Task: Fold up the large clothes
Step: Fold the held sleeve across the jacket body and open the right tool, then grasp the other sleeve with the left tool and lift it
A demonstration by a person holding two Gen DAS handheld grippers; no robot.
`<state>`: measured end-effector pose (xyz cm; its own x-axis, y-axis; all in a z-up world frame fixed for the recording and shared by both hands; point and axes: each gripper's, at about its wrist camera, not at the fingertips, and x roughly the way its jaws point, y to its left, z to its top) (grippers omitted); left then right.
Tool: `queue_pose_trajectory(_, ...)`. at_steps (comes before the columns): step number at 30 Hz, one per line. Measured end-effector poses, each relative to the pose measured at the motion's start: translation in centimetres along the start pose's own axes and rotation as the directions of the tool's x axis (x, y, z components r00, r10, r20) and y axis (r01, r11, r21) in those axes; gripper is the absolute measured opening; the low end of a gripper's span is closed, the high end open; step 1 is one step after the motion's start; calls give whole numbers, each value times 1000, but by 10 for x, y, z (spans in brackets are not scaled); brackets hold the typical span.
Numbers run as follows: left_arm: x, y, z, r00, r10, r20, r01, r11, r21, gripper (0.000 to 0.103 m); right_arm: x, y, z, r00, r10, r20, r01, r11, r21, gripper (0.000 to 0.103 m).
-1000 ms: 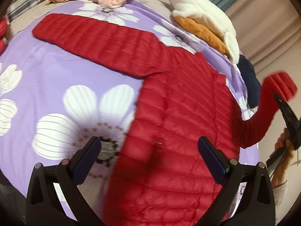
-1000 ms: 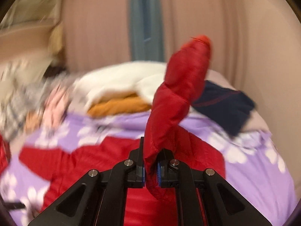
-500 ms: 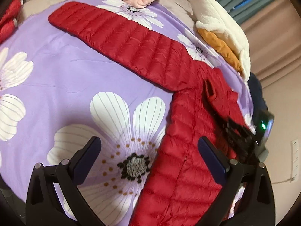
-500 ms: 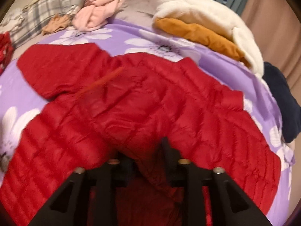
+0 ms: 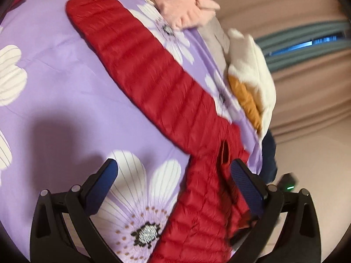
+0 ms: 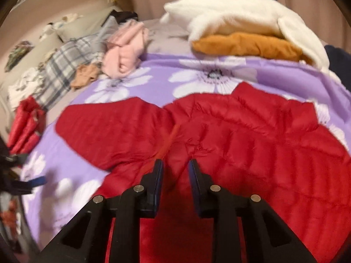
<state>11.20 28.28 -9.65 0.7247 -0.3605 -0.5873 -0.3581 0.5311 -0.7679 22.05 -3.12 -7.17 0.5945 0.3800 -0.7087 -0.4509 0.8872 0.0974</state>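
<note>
A red quilted puffer jacket (image 5: 197, 208) lies on the purple flowered bedspread (image 5: 65, 100). Its left sleeve (image 5: 140, 70) stretches out flat toward the far left. My left gripper (image 5: 173, 175) is open and empty above the spot where that sleeve joins the body. In the right wrist view the jacket (image 6: 252, 144) lies spread out, with the right sleeve folded over its body. My right gripper (image 6: 175, 168) hovers just above the jacket with its jaws a little apart, holding nothing.
A white fleece on an orange garment (image 6: 245, 43) lies at the far edge, with a navy garment (image 5: 268, 153) beside it. Pink clothes (image 6: 125, 50), a plaid cloth (image 6: 63, 65) and another red garment (image 6: 26, 122) lie at the left.
My right gripper carried the right sleeve down across the jacket body and let it go. My left gripper moved left toward the outstretched sleeve.
</note>
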Motion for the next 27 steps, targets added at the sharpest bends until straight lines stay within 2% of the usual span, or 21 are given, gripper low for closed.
queue_pose_trajectory(2,-5,8,10,1000,-9,21,10,1000,-28,103,30,5,-10,995,-21,-97,19,1000,-22,27)
queue_pose_trajectory(3,-8,16,19,999,-28,38,30,998,-56,103,34,6,-14,994,-34,-99,31,999,-35,27)
queue_pose_trajectory(4,-9,21,24,998,-30,47,34,997,-72,103,32,8,-15,996,-36,-86,33,999,-37,27)
queue_pose_trajectory(7,-13,36,45,995,-46,89,57,992,-115,103,8,8,-11,999,25,-40,-25,1000,13,27)
queue_pose_trajectory(12,1,63,78,987,-95,127,120,971,-206,103,-56,6,-19,989,110,99,-113,993,27,27)
queue_pose_trajectory(18,23,92,101,970,-158,186,214,915,-341,103,-87,-8,-36,982,125,145,-131,991,31,27)
queue_pose_trajectory(27,31,96,123,947,-158,280,261,886,-383,102,-106,-17,-50,973,144,181,-159,985,72,27)
